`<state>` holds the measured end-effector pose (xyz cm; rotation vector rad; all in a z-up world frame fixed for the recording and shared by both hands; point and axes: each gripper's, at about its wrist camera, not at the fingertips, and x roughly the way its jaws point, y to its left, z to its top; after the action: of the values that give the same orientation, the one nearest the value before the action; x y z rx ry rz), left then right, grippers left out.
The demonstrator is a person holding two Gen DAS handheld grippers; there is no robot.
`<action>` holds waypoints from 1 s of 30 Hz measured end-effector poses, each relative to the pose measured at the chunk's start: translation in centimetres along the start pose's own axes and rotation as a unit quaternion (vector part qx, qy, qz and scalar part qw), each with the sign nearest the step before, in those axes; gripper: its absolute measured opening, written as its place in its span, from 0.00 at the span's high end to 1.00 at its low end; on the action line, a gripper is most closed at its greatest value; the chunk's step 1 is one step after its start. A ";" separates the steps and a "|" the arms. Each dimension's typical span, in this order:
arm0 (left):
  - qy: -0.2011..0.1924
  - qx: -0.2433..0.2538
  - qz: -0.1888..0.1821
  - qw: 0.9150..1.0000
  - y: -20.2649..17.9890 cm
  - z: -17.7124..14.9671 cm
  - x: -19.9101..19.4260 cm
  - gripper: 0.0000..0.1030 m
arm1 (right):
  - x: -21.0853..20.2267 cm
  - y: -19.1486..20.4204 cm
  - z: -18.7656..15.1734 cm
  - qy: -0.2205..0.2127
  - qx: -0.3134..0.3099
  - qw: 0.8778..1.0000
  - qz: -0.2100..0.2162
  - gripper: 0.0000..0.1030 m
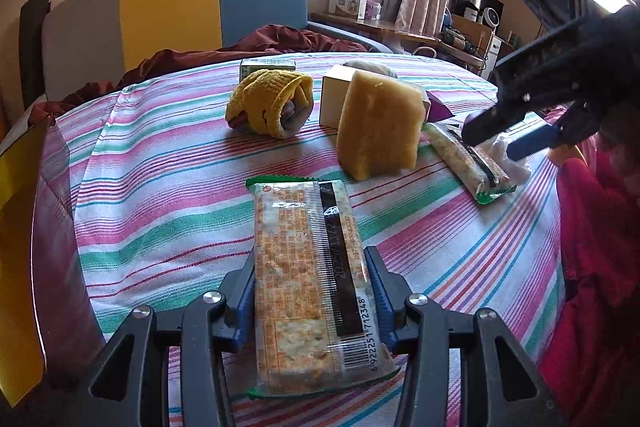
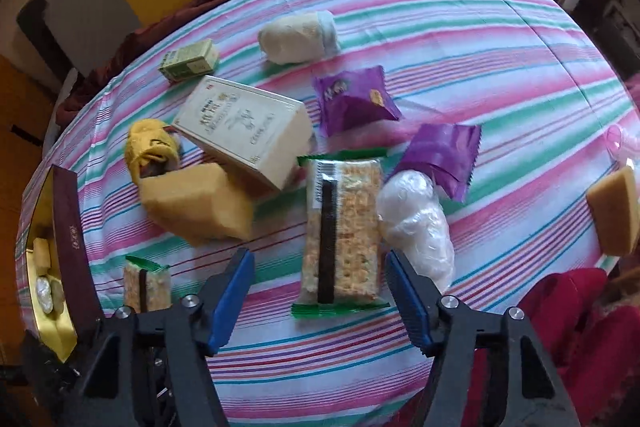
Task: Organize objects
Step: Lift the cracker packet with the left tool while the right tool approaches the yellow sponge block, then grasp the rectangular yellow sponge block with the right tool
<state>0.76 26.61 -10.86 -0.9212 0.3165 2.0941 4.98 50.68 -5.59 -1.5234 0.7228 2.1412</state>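
My left gripper (image 1: 311, 263) is shut on a cracker packet (image 1: 308, 267) with green ends, held low over the striped tablecloth (image 1: 160, 195). The packet's far end also shows in the right wrist view (image 2: 146, 285). My right gripper (image 2: 320, 271) is open and hovers just above a second cracker packet (image 2: 342, 231) lying on the cloth; its fingers (image 2: 236, 287) stand on either side of the packet's near end. In the left wrist view the right gripper (image 1: 496, 137) shows at the right above that packet (image 1: 468, 159).
A yellow sponge (image 2: 196, 205), a yellow cloth bundle (image 2: 150, 151), a cream box (image 2: 244, 127), a green carton (image 2: 190, 61), two purple packets (image 2: 354, 99), a white roll (image 2: 298, 37) and a crumpled plastic bag (image 2: 416, 223) lie around. An open maroon box (image 2: 68, 239) stands at the left edge.
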 end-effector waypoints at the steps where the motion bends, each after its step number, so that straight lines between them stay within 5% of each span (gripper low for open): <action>1: 0.000 -0.001 0.000 1.000 0.0 0.0 0.0 0.54 | 0.5 -0.4 0.0 0.004 0.008 1.000 -0.006 0.33; 9: -0.001 -0.003 -0.004 1.000 0.2 -0.1 0.0 0.54 | 3.3 -0.5 0.9 0.018 0.017 1.000 -0.018 0.30; 15: -0.002 -0.001 -0.004 1.000 0.1 -0.1 -0.1 0.54 | 4.7 1.0 1.1 0.015 -0.021 0.999 -0.044 0.17; 19: -0.002 -0.003 -0.007 1.000 0.1 -0.2 -0.1 0.54 | 3.1 0.1 1.4 -0.013 0.021 0.999 -0.024 0.19; 24: -0.003 -0.004 -0.009 1.000 0.1 -0.1 -0.1 0.54 | -0.1 2.7 1.9 -0.059 -0.042 0.997 0.005 0.18; 28: -0.003 -0.005 -0.011 1.000 0.1 -0.1 -0.1 0.54 | -1.4 5.9 1.3 -0.075 -0.066 0.993 0.067 0.00; 30: -0.003 -0.007 -0.012 1.000 0.1 -0.1 -0.1 0.54 | -1.6 7.2 0.9 -0.086 -0.069 0.991 0.083 0.00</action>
<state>0.74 26.44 -10.88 -0.9227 0.2875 2.0790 0.44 45.59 -2.59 -1.3645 0.6746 2.4558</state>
